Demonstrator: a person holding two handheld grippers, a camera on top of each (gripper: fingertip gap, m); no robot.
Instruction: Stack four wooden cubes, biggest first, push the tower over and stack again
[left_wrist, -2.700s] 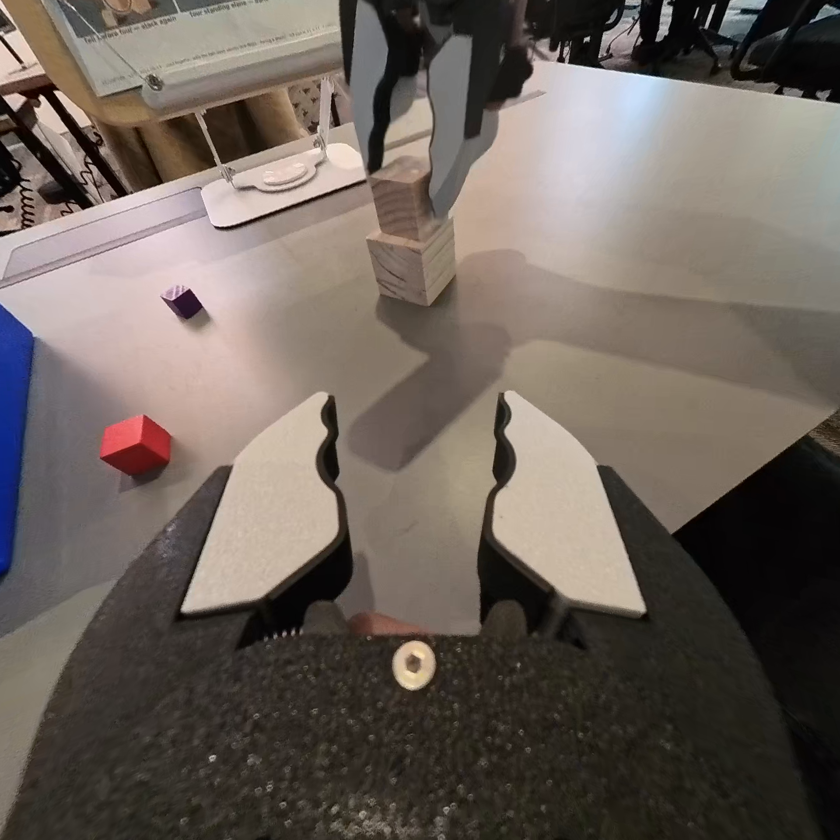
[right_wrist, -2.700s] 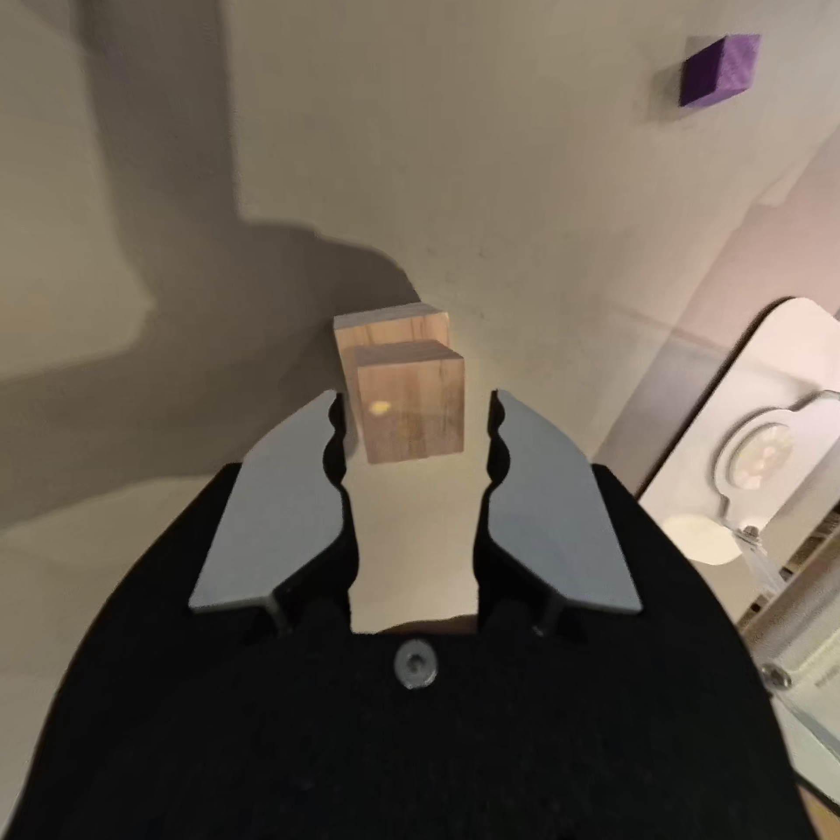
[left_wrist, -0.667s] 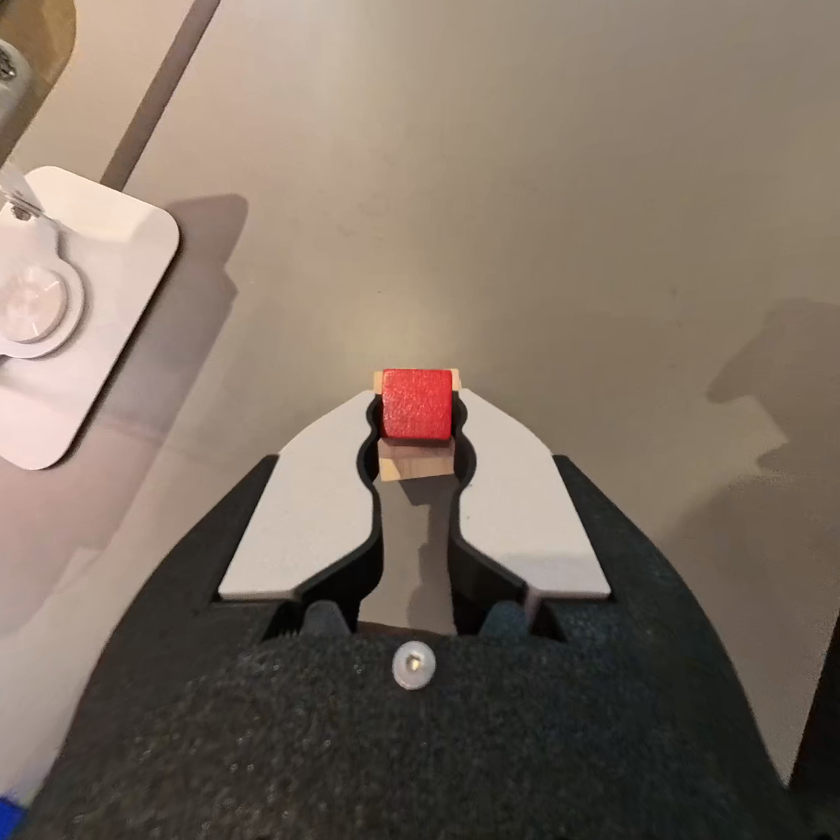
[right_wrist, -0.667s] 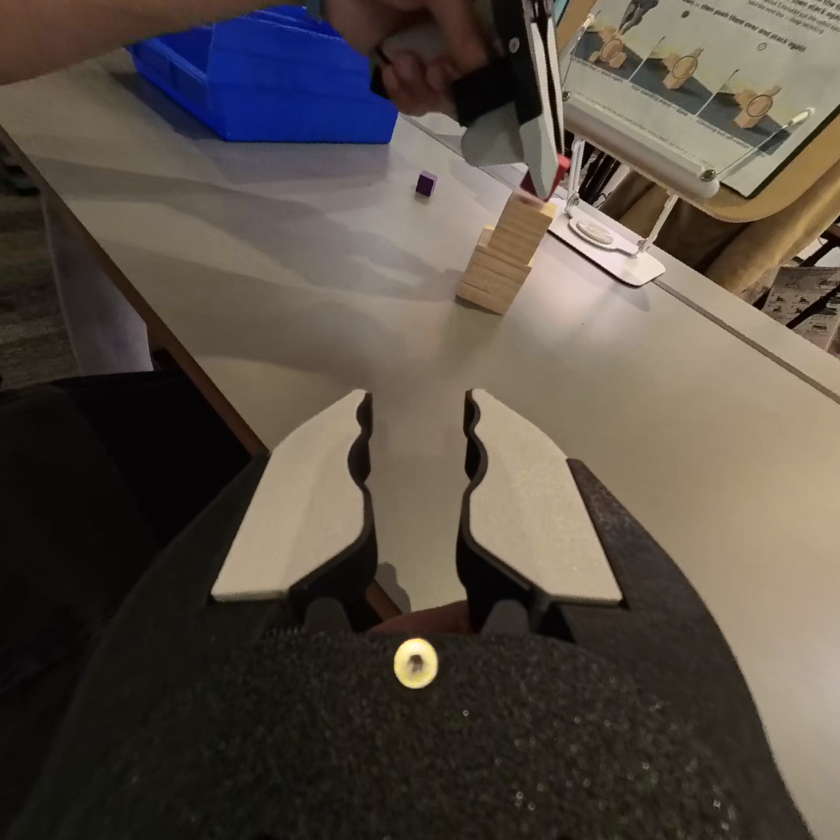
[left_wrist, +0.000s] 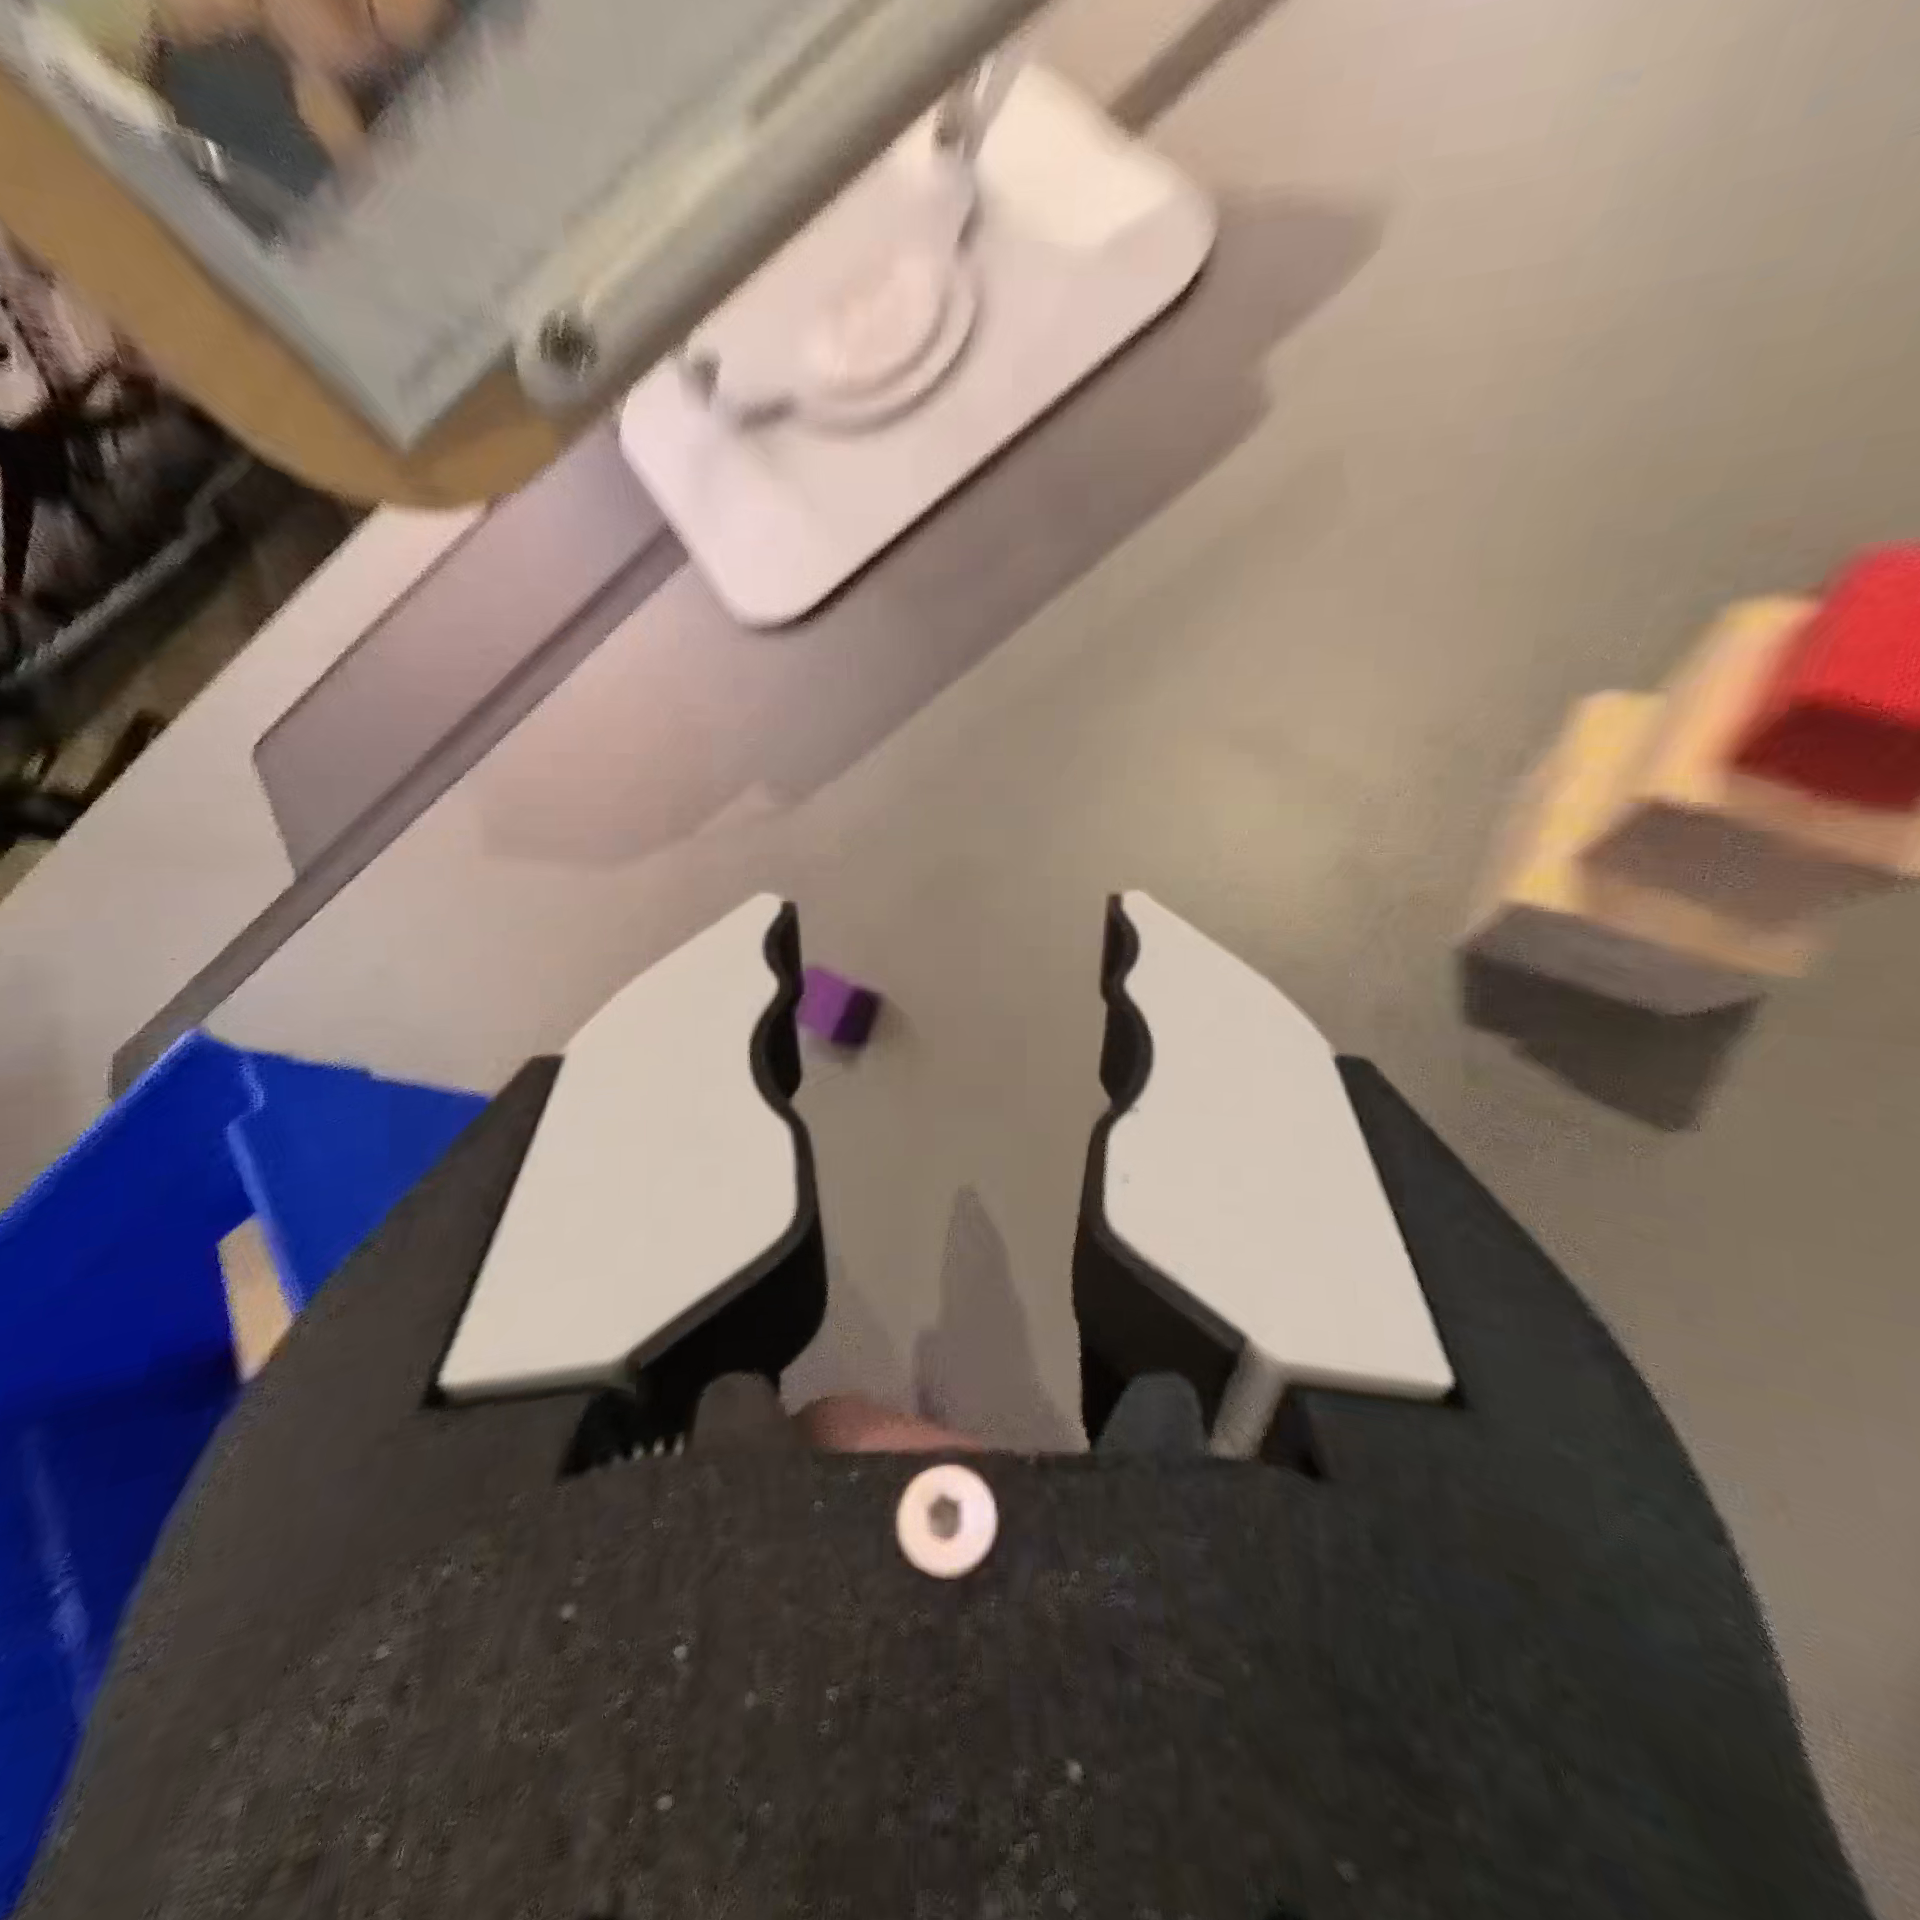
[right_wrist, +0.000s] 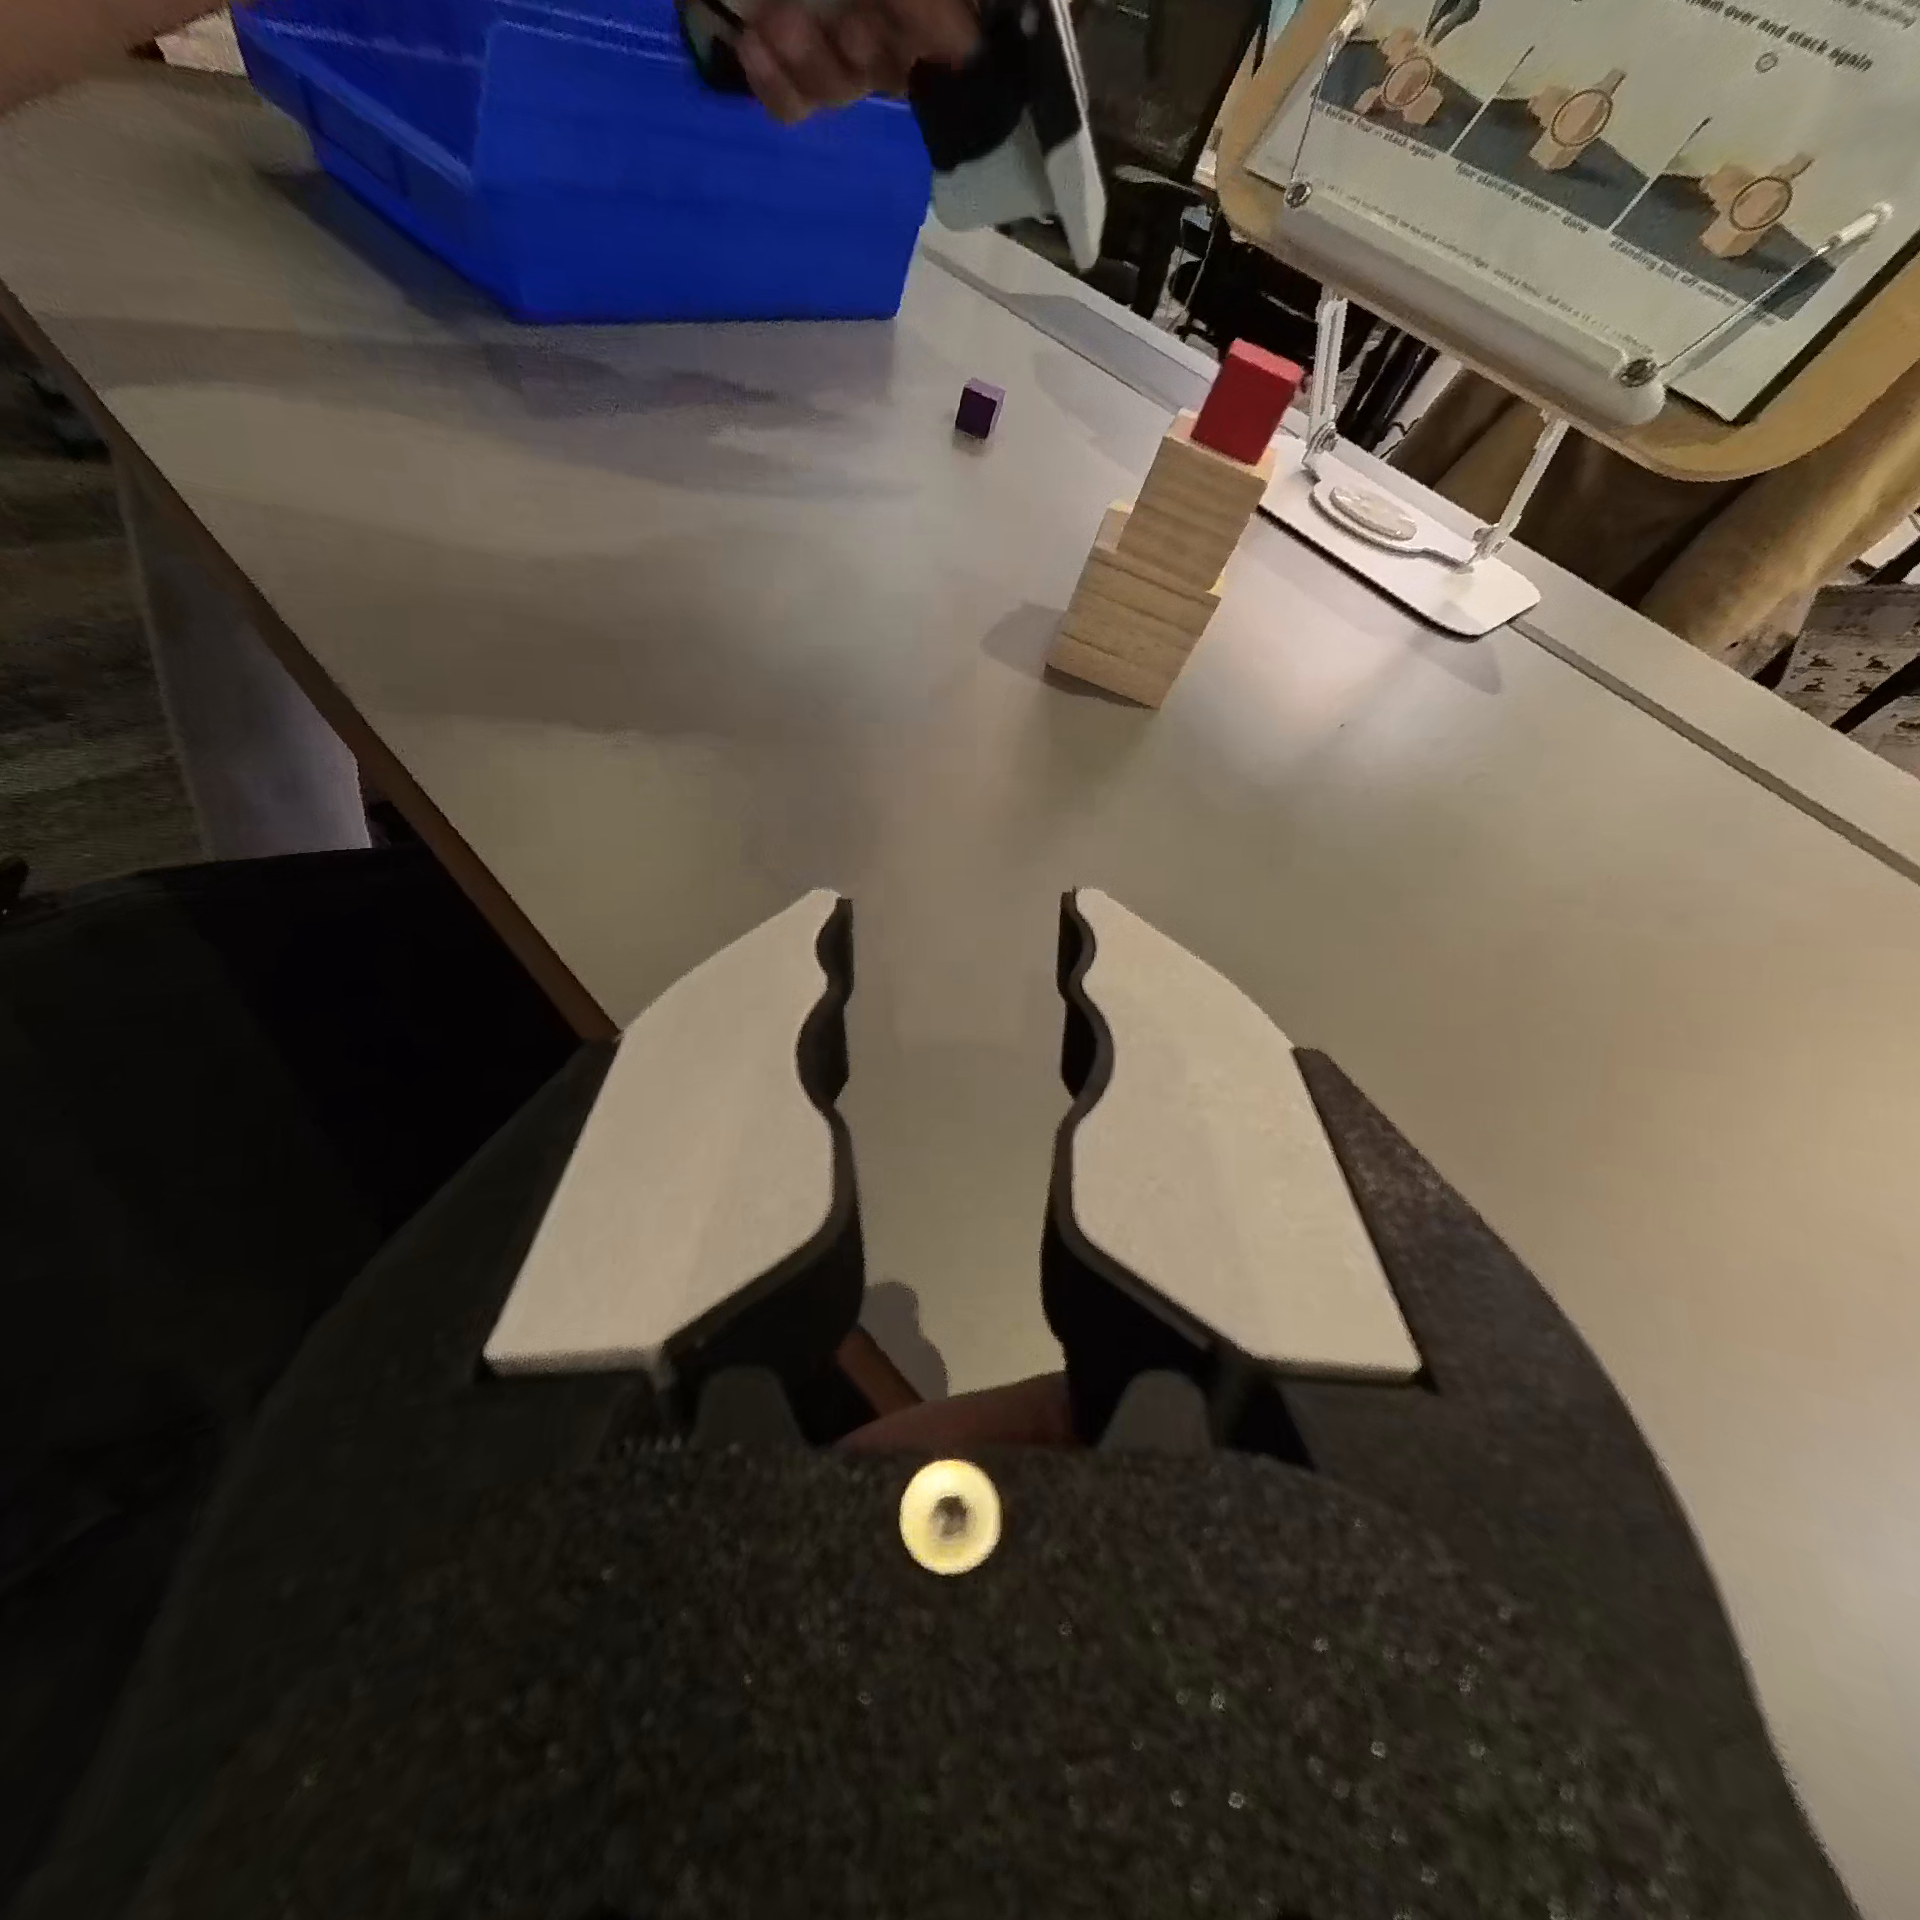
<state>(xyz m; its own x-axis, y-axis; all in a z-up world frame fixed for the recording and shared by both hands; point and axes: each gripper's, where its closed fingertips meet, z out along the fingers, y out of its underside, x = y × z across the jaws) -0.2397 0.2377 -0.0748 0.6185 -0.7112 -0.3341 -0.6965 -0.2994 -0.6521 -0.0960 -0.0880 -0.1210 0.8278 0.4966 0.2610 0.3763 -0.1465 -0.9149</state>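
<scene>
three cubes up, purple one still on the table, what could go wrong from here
1. The tower is stepped off-centre, each cube shifted toward one side; another placement might tip it.
2. The purple cube is the smallest; the open left gripper may pinch it crookedly.
3. The red cube offers little landing area, so the purple cube could slide off.

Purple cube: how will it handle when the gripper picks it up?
The purple cube looks rigid with flat faces, so it should not roll. Being the smallest block, it is probably light and may skid if nudged. The open left gripper needs centring, or it could twist out.
</scene>
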